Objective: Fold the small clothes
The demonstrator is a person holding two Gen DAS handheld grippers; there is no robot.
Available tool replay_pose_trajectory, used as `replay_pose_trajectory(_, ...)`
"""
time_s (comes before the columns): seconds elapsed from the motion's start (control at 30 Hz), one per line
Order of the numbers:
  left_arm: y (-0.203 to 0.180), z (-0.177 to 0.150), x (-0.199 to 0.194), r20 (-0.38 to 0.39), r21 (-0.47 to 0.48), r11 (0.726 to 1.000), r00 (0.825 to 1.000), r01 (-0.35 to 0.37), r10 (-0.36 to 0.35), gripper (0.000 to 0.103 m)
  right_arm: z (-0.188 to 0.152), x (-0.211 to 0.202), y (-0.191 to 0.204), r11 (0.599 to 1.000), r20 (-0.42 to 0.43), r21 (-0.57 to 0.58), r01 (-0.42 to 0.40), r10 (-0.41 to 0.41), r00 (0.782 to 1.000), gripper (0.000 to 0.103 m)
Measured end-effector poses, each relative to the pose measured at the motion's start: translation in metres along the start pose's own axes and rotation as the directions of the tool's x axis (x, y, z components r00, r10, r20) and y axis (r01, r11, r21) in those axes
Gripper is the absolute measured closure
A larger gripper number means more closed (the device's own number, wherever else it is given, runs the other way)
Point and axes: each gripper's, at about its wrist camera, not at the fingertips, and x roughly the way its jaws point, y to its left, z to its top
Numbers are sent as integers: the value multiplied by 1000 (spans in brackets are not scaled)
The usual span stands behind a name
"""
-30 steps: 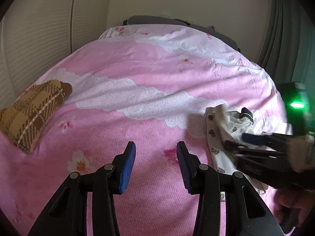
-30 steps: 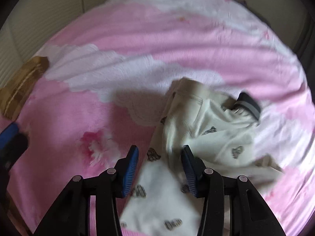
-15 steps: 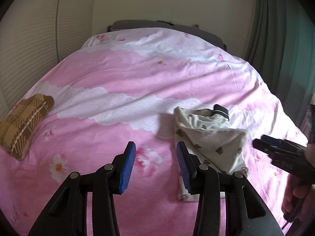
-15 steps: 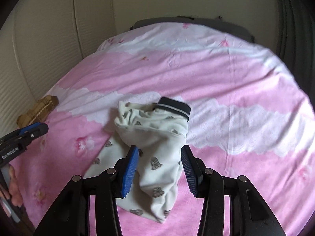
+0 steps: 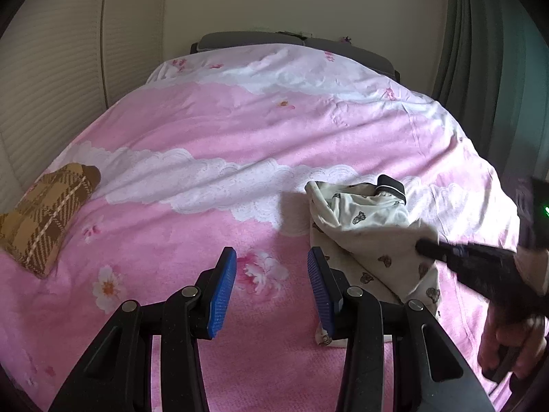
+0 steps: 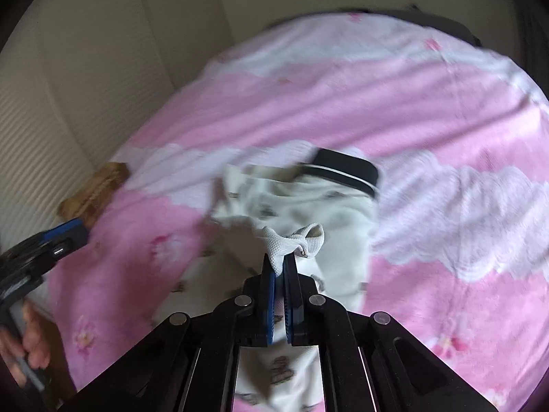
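A bed fills both views, covered by a pink floral bedspread with white lace-patterned bands running across it and blossom prints scattered over the pink. A dark headboard edges its far end. Directly on the cover lie two things, well apart. Near the left edge rests a brown plaid folded cloth, flat on the pink. Toward the right side lies a cream garment printed with small dark figures, crumpled and partly doubled over itself, with a black cuff at its far end, resting across one of the lace bands
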Motion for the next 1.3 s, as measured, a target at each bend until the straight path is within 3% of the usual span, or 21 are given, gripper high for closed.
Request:
replay_pose_trajectory(0.13,3,-1,-7,6,6,1000,1000,-6,6,61,-17,-6,43,986,-17,-141,-85,84,996,97)
replay_pose_trajectory(0.33,9,-8,-15,4,9,1000,1000,-12,12,61,-62,28,89,958,-184,-259,-122,75,980,92)
replay_pose_trajectory(0.47,7,-11,-18,0,6,1000,1000,-4,4,61,-78,30,89,968,-204,-191,-163,123,971,76)
replay_pose_trajectory(0.57,-3,-16,-19,0,16,1000,1000,24,-24,61,-84,12,80,971,-161,-139,-195,172,972,76)
replay_pose_trajectory(0.63,-11,-19,-19,1,22,998,998,57,-57,61,-87,-8,72,976,-112,-119,-181,168,979,76)
replay_pose_trajectory(0.83,-44,-32,0,-49,66,987,988,146,-143,61,-88,-52,34,996,7,-79,-48,49,999,76)
replay_pose_trajectory(0.93,-55,-38,11,-75,76,983,984,168,-163,61,-91,-54,23,994,-1,-107,21,-21,1000,76)
replay_pose_trajectory(1.07,-62,-46,26,-111,78,980,979,181,-172,61,-101,-47,15,990,-37,-133,53,-59,998,76)
replay_pose_trajectory(1.17,-60,-35,37,-117,81,976,975,201,-191,61,-104,-47,11,991,-44,-124,39,-44,998,76)
replay_pose_trajectory(1.3,-60,4,63,-106,114,966,969,234,-223,65,-97,-55,2,997,-7,-63,32,-32,999,76)
